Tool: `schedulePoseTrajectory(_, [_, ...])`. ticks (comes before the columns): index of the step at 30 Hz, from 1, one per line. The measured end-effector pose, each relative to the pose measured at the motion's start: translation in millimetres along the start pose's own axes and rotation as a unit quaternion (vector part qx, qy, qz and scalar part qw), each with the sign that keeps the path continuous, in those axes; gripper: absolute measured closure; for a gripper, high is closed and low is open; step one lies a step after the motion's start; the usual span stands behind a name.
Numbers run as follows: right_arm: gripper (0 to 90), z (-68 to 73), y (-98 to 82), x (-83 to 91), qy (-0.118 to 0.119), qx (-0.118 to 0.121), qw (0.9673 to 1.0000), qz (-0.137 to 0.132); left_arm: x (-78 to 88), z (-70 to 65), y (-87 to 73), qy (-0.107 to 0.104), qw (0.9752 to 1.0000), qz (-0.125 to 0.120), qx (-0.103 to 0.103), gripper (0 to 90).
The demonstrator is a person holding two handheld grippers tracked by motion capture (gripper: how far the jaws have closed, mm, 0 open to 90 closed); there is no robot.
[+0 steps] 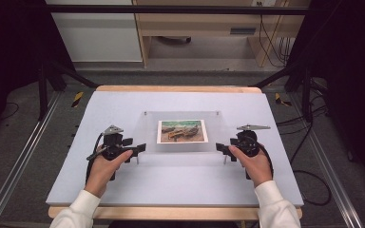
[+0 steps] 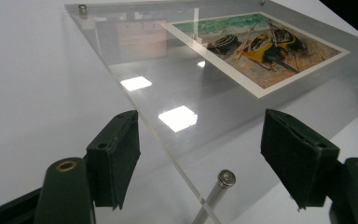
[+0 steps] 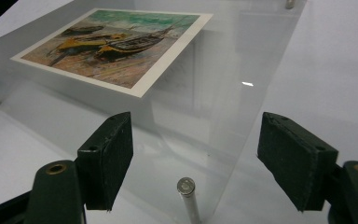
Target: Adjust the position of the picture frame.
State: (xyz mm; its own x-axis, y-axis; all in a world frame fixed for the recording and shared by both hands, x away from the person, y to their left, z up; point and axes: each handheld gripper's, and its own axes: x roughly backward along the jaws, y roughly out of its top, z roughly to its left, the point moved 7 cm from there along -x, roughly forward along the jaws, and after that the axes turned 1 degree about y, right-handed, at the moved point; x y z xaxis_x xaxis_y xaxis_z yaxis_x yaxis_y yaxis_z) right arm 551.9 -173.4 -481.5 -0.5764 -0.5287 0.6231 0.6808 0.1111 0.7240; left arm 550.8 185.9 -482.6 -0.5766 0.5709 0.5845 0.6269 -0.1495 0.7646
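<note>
Currently both the left gripper (image 1: 140,148) and right gripper (image 1: 220,148) sit released at the near corners of the clear acrylic panel (image 1: 180,145), which rests mid-table on steel standoff pins (image 2: 225,178), print (image 1: 182,131) seemingly on top; uneven lifting could tilt it, sliding the print off or slipping a jaw.

A clear panel (image 1: 182,131) on metal legs (image 2: 219,189) stands mid-worktop (image 1: 123,190), a picture (image 1: 182,130) on it. Bare worktop lies open in front, behind and at both sides. Near corner legs stand between each gripper's spread fingers (image 3: 106,158).
</note>
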Motion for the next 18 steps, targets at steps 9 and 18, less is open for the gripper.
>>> schedulePoseTrajectory(9, [25.2, 2.2, -0.8, -3.7, 0.011, -0.012, 0.9999, -0.003, -1.6, -2.1, -2.0, -0.021, 0.9996, 0.006, 0.02, 27.1])
schedulePoseTrajectory(18, [23.9, 1.9, -3.0, -3.1, 0.02, -0.026, 0.9995, -0.001, -2.6, -1.1, -3.0, -0.031, 0.999, 0.009, 0.031, 25.0])
